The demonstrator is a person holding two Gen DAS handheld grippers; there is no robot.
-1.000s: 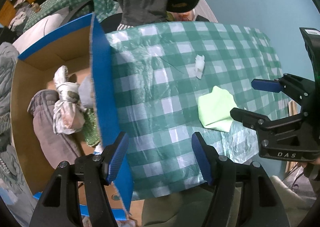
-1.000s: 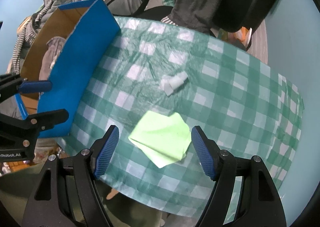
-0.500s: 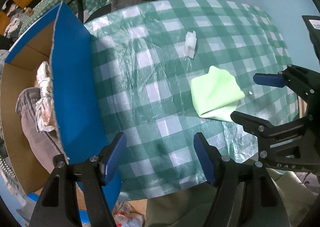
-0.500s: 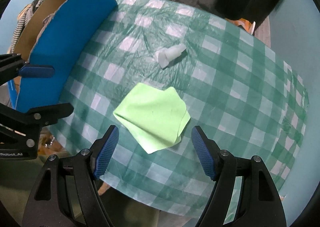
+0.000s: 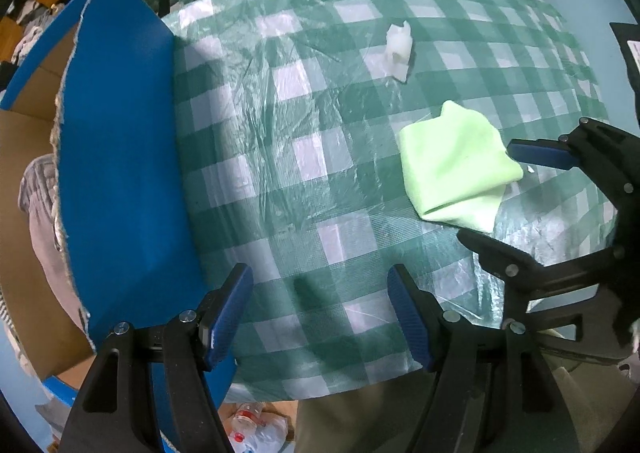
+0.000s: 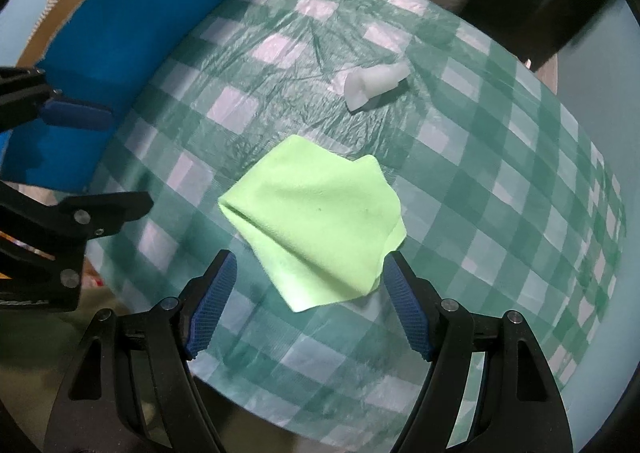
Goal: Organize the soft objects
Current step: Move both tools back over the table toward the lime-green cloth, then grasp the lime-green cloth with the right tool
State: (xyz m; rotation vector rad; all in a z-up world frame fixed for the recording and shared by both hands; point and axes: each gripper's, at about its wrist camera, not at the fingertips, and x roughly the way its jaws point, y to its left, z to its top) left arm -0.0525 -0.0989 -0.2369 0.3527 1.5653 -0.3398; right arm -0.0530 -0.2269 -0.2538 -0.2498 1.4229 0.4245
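Centrally, a folded light-green soft cloth (image 6: pixel 316 221) lies flat on the table (image 6: pixel 500 157), which wears a green-and-white checked plastic cover. A small crumpled white tissue-like wad (image 6: pixel 374 87) sits near it, farther from the camera. Over the cloth's near edge hangs the right gripper (image 6: pixel 308 305), jaws wide apart and holding nothing. To its left, over bare table, the left gripper (image 5: pixel 320 313) is likewise wide and empty. Beyond that stands a blue-walled cardboard box (image 5: pixel 120 157). Judged step: reaching for the cloth. Next, the right jaws likely must drop and pinch it.
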